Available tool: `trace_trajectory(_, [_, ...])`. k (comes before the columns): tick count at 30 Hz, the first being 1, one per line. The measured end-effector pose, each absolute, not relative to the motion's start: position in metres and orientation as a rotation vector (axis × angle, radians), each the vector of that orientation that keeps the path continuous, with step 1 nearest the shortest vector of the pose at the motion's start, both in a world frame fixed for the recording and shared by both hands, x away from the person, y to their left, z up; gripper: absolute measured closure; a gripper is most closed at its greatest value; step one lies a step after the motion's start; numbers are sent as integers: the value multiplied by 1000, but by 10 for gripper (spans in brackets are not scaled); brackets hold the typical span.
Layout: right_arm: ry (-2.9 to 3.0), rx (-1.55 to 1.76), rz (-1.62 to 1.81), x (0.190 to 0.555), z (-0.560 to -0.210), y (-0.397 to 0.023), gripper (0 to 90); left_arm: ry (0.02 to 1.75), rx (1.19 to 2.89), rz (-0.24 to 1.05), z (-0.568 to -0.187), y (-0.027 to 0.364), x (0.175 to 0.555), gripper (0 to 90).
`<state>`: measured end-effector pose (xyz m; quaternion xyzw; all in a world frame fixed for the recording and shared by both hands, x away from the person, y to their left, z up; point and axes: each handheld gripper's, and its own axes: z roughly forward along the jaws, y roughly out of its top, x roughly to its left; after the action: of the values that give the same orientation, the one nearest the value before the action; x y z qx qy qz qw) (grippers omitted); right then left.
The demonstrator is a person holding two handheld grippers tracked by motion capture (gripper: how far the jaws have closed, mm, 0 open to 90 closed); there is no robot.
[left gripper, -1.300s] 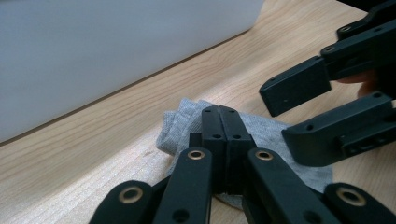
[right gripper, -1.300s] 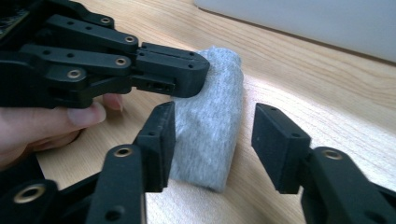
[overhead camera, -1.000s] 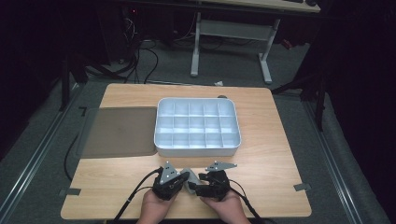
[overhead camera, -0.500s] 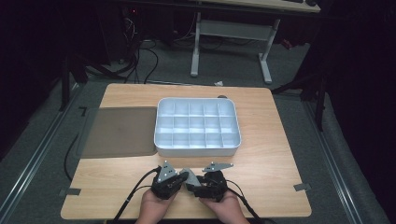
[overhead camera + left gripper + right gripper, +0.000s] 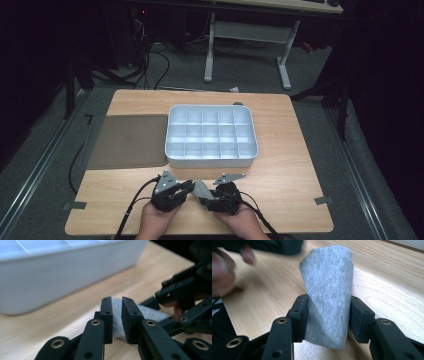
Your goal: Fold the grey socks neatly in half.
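At the far left of the wooden counter (image 5: 280, 165) a flat brown mat (image 5: 127, 140) lay with its right edge just beside a white compartment tray (image 5: 211, 156), which sat near the middle and had its grid of small cells facing up. Nearer the person, at the front edge, the left hand (image 5: 152, 225) held the left tool (image 5: 186, 186), which pointed toward the right one. In the left gripper view its jaws stood a narrow gap apart, having just been opening, and the pale grey cloth (image 5: 152, 313) lay on the counter past the pads rather than pinched between them, so this tool gripped nothing. Between the two tools, seen from above, the folded grey cloth (image 5: 201, 190) rested on the wood just in front of the tray's near wall, apart from it. The right hand (image 5: 240, 220) carried the right tool (image 5: 206, 201), aimed back toward the left one. In the right gripper view (image 5: 328, 315) the jaws had just been closing, and the rolled grey cloth (image 5: 328, 290) stood upright between them; both pads (image 5: 299, 312) pressed against its sides, so this tool held the cloth. Blurred fingers of the other hand showed at the upper left of that view.
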<state>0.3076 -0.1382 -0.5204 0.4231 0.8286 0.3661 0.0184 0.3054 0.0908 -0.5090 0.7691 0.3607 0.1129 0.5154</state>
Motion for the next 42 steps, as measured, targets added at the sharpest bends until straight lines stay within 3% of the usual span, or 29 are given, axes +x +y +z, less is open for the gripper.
trace_trajectory(5, [2585,1299,1137,309,-520,-139,548,904,1864,252,-520,101,306,780])
trace_trajectory(19, [2649,1258,1111,314,-518,-138,587,922,1953,365,-522,122,304,754])
trace_trajectory(27, [2649,1204,1090,313,-516,-136,600,961,1960,482,-525,135,302,615])
trace_trajectory(42, [2680,1168,1053,315,-511,-134,694,1015,1912,461,-528,144,306,550])
